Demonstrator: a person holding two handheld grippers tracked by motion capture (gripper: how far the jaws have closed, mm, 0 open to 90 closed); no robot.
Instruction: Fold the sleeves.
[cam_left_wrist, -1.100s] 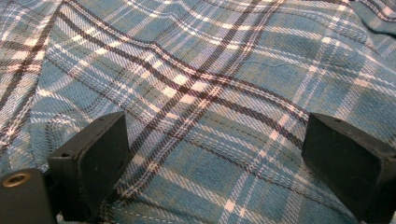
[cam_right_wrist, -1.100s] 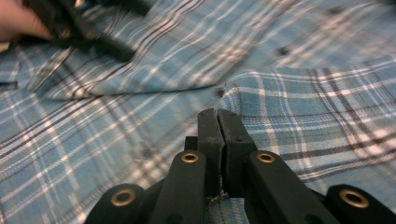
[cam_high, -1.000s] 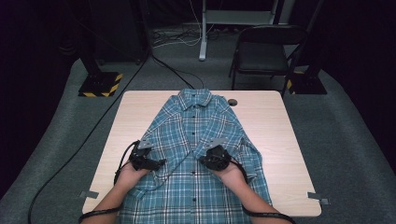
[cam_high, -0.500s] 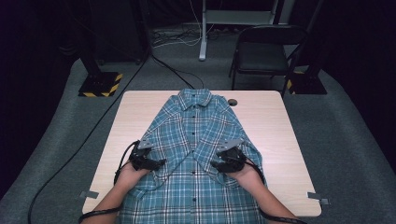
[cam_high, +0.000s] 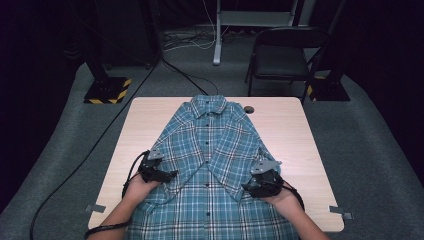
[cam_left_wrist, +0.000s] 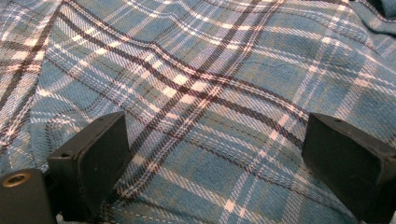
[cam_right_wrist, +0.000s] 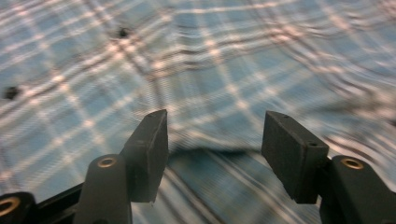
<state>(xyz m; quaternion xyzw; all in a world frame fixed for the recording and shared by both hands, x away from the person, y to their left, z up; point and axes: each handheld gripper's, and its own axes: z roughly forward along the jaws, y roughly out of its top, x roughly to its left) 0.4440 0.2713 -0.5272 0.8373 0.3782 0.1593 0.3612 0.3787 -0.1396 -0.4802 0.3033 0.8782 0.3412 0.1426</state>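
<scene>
Plaid cloth in blue, white and dark lines is spread down the middle of the wooden table (cam_high: 295, 125): a buttoned shirt (cam_high: 212, 150) laid collar away from the person, its hem hanging over the near edge, both sleeves folded inward across the front. Compared with the high view a second ago, the right gripper (cam_high: 260, 186) is now seen farther toward the shirt's right side, moved off the folded sleeve (cam_high: 235, 165) near the button line where it was a second ago. Its jaws have just been opening; in the right gripper view (cam_right_wrist: 212, 154) they are spread apart with nothing pinched, only blurred plaid beneath and a dark fold edge between them. The left gripper (cam_high: 159, 175) is unchanged in position at the shirt's left edge; in the left gripper view (cam_left_wrist: 210, 163) its jaws are spread wide over flat cloth, with no fabric gripped. It is judged that the right sleeve fold has been released and left in place, and that the sleeve stage of folding is done. A fresh grip, probably at the side or hem, is likely needed next. A small dark object (cam_high: 248, 109) is noted beside the collar.
</scene>
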